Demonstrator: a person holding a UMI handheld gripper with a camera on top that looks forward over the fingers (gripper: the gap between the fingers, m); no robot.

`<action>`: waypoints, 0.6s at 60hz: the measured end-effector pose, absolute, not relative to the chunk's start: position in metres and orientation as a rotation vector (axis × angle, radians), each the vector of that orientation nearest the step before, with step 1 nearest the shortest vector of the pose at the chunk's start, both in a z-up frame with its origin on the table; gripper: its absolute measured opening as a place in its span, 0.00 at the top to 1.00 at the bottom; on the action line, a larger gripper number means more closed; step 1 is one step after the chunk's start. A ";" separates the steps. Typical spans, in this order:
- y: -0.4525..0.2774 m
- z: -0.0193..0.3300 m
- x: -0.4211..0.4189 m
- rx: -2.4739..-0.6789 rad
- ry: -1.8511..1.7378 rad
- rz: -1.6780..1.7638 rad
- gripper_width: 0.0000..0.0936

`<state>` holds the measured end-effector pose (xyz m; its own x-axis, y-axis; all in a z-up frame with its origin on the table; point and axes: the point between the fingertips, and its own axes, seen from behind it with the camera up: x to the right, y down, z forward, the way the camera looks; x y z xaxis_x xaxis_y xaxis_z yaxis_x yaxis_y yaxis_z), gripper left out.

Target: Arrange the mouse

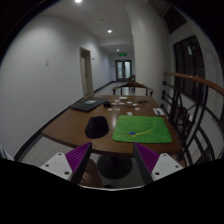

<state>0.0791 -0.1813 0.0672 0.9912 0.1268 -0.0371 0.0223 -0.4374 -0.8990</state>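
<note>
A dark mouse lies on the brown wooden table, just left of a green mat. My gripper is open and empty, its purple pads spread wide above the table's near edge. The mouse is ahead of the left finger and well beyond the fingertips. Nothing stands between the fingers.
A dark laptop-like object lies at the table's far left. White cards or papers are scattered further back. Small items sit on the mat's far corner. A corridor with doors stretches behind; a railing curves along the right.
</note>
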 end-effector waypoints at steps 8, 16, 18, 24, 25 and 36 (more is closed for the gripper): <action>-0.157 0.061 0.032 -2.036 -0.165 0.170 0.09; -0.112 0.037 -0.017 -2.054 -0.217 0.263 0.09; -0.099 0.030 -0.026 -2.062 -0.219 0.276 0.09; -0.064 0.021 -0.034 -2.073 -0.187 0.244 0.09; -0.057 0.020 -0.036 -2.070 -0.183 0.241 0.09; 0.000 0.013 -0.043 -2.100 -0.115 0.173 0.15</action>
<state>-0.0431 -0.0002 0.0128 0.9853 0.1527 -0.0768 0.0117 -0.5089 -0.8608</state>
